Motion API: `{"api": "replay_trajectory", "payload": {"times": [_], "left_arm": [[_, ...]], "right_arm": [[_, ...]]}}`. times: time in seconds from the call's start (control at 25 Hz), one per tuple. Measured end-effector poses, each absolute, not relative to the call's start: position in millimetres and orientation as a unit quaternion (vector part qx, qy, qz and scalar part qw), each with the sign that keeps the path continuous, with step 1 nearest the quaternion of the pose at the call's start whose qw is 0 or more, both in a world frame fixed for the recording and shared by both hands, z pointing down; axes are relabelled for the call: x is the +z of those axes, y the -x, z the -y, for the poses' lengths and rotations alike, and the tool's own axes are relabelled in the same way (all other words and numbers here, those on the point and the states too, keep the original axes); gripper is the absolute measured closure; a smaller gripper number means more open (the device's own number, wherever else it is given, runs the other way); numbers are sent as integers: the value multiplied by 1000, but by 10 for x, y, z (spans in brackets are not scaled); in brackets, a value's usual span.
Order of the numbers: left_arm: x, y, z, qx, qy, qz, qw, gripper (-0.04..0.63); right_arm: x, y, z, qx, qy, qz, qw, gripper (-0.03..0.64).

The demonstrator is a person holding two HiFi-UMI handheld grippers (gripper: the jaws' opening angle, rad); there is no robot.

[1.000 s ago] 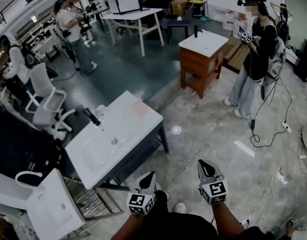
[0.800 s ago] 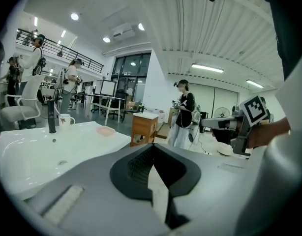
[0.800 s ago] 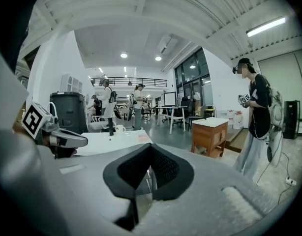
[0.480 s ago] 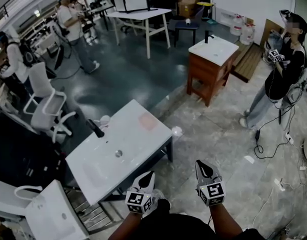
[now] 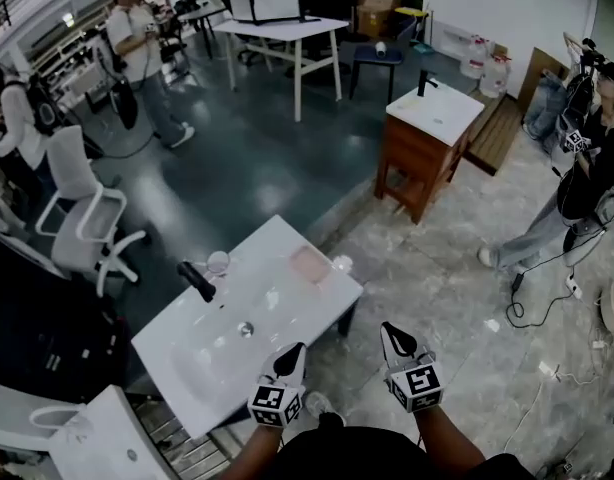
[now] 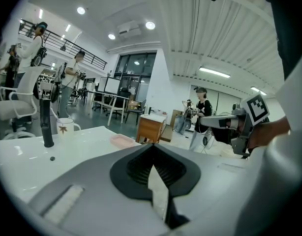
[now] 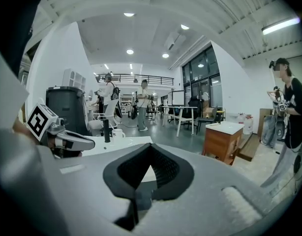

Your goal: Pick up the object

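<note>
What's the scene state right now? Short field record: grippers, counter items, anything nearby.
left gripper: shut, empty, at the counter's near edge
right gripper: shut, empty, over the floor beside the counter
counter: white, with a sink basin
on counter: black faucet, mug, pink pad
contact: neither gripper touches an item
nearby: wooden vanity; person at right

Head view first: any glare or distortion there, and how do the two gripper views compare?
Head view: wide-angle bending at the edges, soft sheen on the dark floor, the white countertop bright but readable. Left gripper view: strong fisheye with black corners, ceiling lights blown out. Right gripper view: same fisheye, strip light flaring.
</note>
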State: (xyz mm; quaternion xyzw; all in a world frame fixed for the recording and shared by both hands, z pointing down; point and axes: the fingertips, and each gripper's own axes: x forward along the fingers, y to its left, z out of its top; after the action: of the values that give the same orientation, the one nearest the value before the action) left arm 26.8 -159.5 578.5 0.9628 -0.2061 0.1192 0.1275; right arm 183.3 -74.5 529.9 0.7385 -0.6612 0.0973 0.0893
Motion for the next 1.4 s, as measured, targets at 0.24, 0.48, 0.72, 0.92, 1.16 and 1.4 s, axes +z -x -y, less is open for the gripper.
{"api": "replay_trajectory", "payload": {"times": [0.24,0.48,0.72,0.92,1.16,1.4], "left_arm": [[5793,-298,1857,91,-961,215,149,577],[5684,-210,2001,62,-957,236,156,577],[5738,-161,2131,79,-952,258,145,577],[5798,-117,2315,97,-939,296,143,577],[5804,-156,2368,110,-924,337,141,577],[5832,-78,2480,110,-905,385,145,577]], "right_arm": [[5136,-1718,997,65,-721,678,132,614],[5205,-1572,1253,51,-701,694,158,614],[5326,-1582,1560,69,-682,713,148,614],[5487,-1673,1848,82,-655,738,142,614],[5664,-1727,2123,98,-610,772,150,614],[5834,-1767,2398,103,-583,789,163,614]]}}
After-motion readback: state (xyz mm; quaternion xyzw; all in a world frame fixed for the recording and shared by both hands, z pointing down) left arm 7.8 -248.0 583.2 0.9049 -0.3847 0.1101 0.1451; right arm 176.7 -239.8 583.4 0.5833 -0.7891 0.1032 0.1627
